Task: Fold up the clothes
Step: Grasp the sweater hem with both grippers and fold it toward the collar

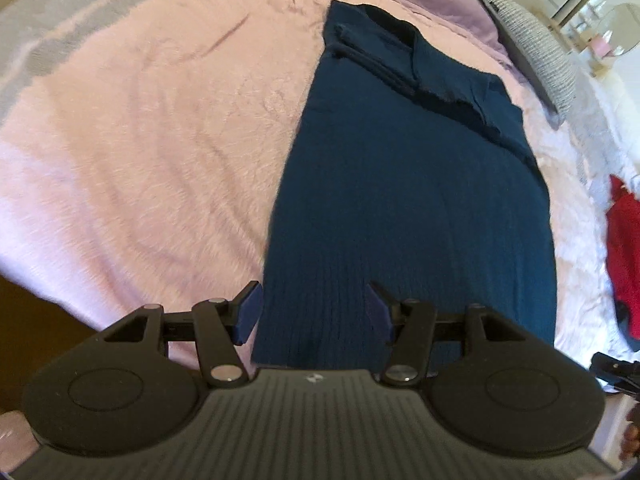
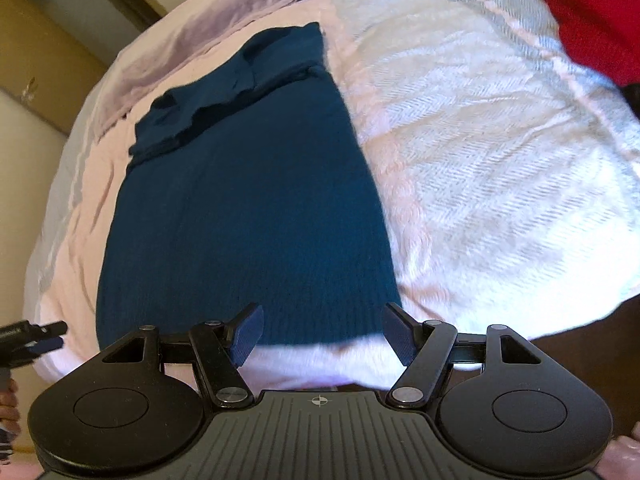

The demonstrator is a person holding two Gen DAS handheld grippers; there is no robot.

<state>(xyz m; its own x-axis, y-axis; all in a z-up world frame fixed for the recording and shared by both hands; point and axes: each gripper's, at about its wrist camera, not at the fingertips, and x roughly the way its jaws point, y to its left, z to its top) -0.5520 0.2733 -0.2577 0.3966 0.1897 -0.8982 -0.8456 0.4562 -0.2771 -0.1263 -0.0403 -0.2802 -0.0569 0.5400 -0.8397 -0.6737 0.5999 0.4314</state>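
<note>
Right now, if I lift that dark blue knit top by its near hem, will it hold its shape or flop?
The dark blue knit top will likely flop: it lies flat with its sleeves folded limply on top. Its ribbed knit probably stretches when pulled. It may cling to the fuzzy pink blanket rather than slide.

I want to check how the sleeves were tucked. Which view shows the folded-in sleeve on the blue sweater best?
The left wrist view: the folded sleeve lies across the top of the dark blue sweater, its edges and layers sharp. The right wrist view shows the same sleeve smaller, farther off and more distorted.
</note>
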